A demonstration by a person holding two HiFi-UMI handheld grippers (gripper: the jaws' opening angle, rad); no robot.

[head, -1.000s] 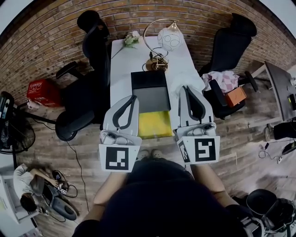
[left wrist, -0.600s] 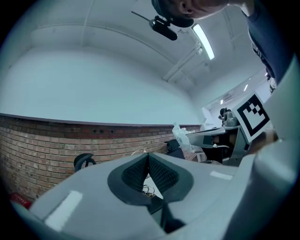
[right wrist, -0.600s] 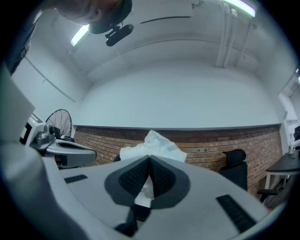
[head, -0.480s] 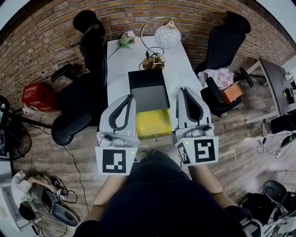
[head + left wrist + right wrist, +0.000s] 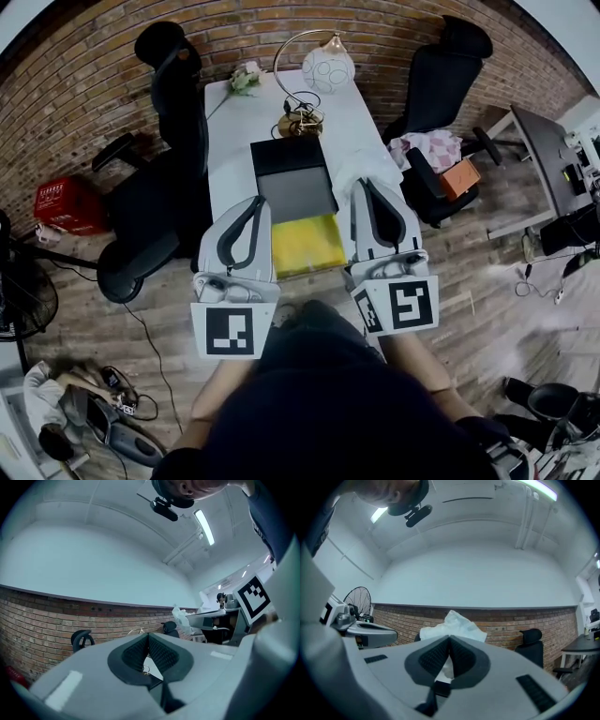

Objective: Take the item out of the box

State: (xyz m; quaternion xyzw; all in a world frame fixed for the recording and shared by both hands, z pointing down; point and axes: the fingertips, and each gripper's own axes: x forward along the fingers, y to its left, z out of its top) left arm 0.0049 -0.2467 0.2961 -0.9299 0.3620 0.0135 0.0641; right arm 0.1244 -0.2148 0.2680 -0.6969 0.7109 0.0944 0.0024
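Change: Against the frames of a second ago, little differs. Both claws sit at the same two flanks of the box [image 5: 289, 155], and the yellow item [image 5: 307, 244] lies just where it did; mostly the head view itself has shifted.
Meaning for the task: By the look of it, the removal has not begun. Nothing is lifted or touched, so this reads as the approach before a first grasp.
Left claw: The left claw [image 5: 259, 201] hovers just beside the box's left edge, pointing along it. Its ribbed pads [image 5: 136, 651] are pressed together with nothing between them.
Right claw: The right claw [image 5: 368, 184] hovers just beside the box's right edge, likewise pressed together and empty. Past its tips a crumpled white sheet [image 5: 454, 625] shows.
Box: It lies open and flat on the white counter [image 5: 234, 131], with a black panel at the far end and a grey panel in the middle.
Item: It is a flat, bright yellow rectangle at the near end of the box, between the two claws. Its surface looks even and soft-toned; whether it is cloth, foam or card cannot be told.
Beyond the box: A lamp [image 5: 328, 68] with a round globe stands at its far end.
Next need: Likely one claw must spread before it can take an edge of the item.
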